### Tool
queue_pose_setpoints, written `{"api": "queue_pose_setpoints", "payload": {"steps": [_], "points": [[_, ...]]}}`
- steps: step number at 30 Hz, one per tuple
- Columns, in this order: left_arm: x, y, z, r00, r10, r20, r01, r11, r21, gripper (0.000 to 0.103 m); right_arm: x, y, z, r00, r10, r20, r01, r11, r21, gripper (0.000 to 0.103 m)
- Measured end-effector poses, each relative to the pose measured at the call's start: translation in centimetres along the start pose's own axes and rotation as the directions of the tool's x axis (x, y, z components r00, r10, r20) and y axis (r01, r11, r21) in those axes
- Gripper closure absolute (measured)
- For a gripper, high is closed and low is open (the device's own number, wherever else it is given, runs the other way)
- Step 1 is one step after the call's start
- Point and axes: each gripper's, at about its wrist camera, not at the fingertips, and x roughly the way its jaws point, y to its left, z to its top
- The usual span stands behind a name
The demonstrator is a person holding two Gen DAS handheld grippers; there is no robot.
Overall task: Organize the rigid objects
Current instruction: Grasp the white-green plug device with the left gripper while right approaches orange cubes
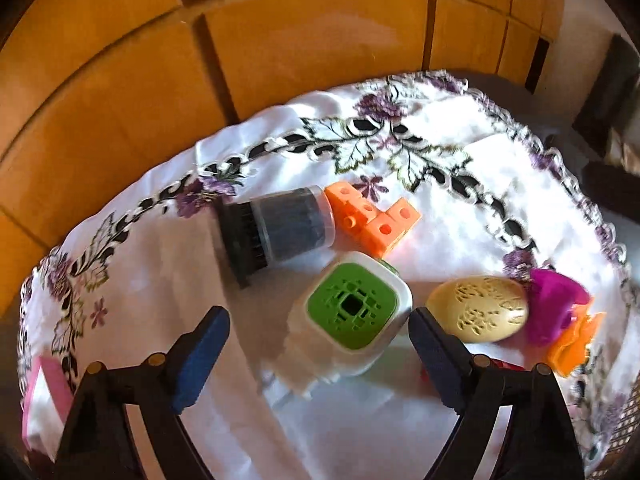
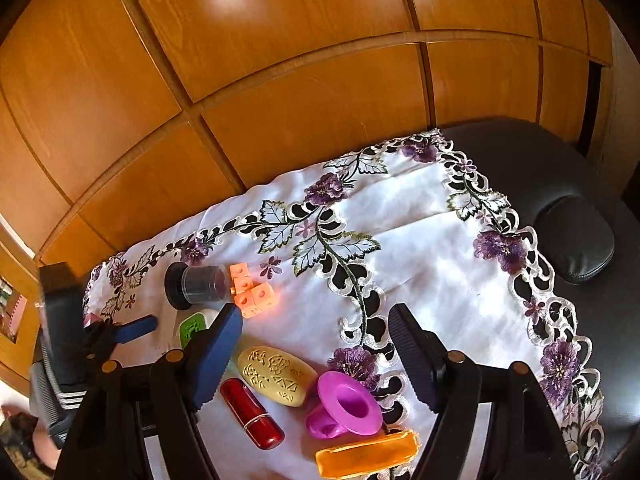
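The white-and-green square box (image 1: 352,312) lies on the tabletop (image 1: 440,240) between the spread left tongs (image 1: 318,356), untouched. The yellow egg-shaped case (image 2: 276,374), red tube (image 2: 252,414) and pink cup (image 2: 346,404) lie loose between the spread, empty right tongs (image 2: 316,364). Sorting appears barely begun.

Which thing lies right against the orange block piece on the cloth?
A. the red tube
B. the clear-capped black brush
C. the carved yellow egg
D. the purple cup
B: the black brush, lying on its side, has its clear cap end touching the orange block piece; the others lie apart, nearer the camera.
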Motion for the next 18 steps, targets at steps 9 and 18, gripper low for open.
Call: {"api": "queue_pose_setpoints", "payload": {"steps": [9, 18], "points": [[0.4, 1.1, -1.9, 0.999, -0.041, 0.000, 0.041, 0.991, -0.126, 0.051, 0.4, -0.4, 0.0, 1.000, -0.013, -0.015, 0.013, 1.000, 0.011, 0.026], [-4.7, 0.3, -10.6, 0.998, 0.010, 0.062, 0.004, 0.976, -0.217, 0.051, 0.8, -0.1, -0.3, 0.999, -0.019, -0.038, 0.018, 1.000, -0.015, 0.026]]}}
